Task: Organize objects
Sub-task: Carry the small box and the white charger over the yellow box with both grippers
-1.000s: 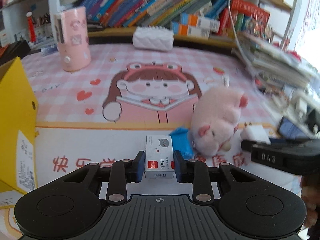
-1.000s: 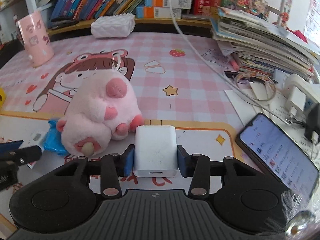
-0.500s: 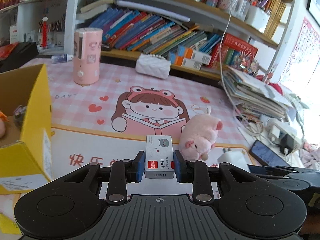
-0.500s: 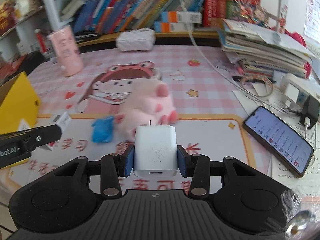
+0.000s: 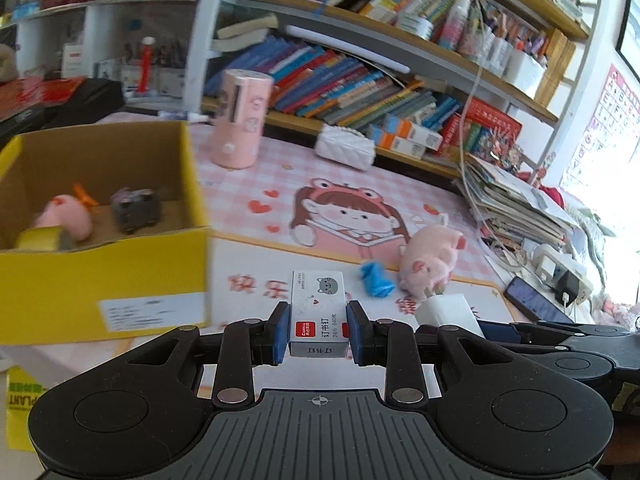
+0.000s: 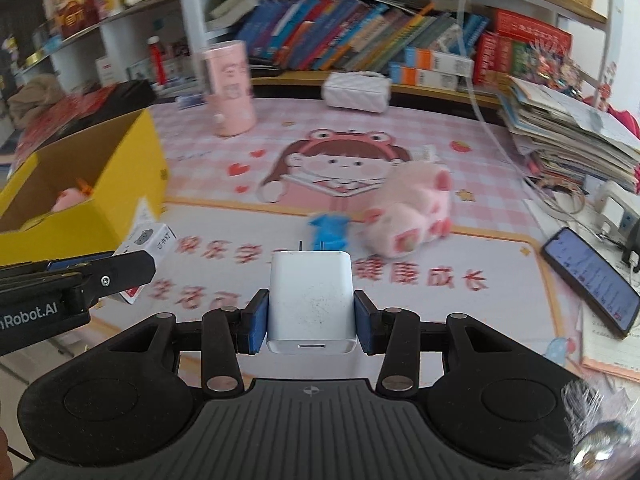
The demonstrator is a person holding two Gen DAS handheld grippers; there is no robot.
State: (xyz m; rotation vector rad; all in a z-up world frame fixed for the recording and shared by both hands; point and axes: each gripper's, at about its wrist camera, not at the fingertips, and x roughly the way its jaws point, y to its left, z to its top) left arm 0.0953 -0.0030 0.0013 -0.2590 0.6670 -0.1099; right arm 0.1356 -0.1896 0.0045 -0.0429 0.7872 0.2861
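Note:
My left gripper (image 5: 318,338) is shut on a small white staple box (image 5: 318,312), held above the desk mat to the right of an open yellow cardboard box (image 5: 104,276). The staple box also shows in the right wrist view (image 6: 146,252). My right gripper (image 6: 311,322) is shut on a white charger plug (image 6: 311,300), which also shows in the left wrist view (image 5: 448,312). The yellow box (image 6: 80,200) holds a pink plush, a dark small object and a yellow item. A pink plush pig (image 5: 430,258) and a blue wrapper (image 5: 376,282) lie on the mat.
A pink cylinder (image 5: 240,120) and a white quilted pouch (image 5: 344,148) stand at the back by the bookshelf. A paper stack (image 6: 568,136), a phone (image 6: 592,280) and plugged chargers with cables (image 5: 560,276) are at the right.
Both grippers have risen and swung left with their objects. The yellow box has come into fuller view, its inside now showing. The pig and wrapper look farther away.

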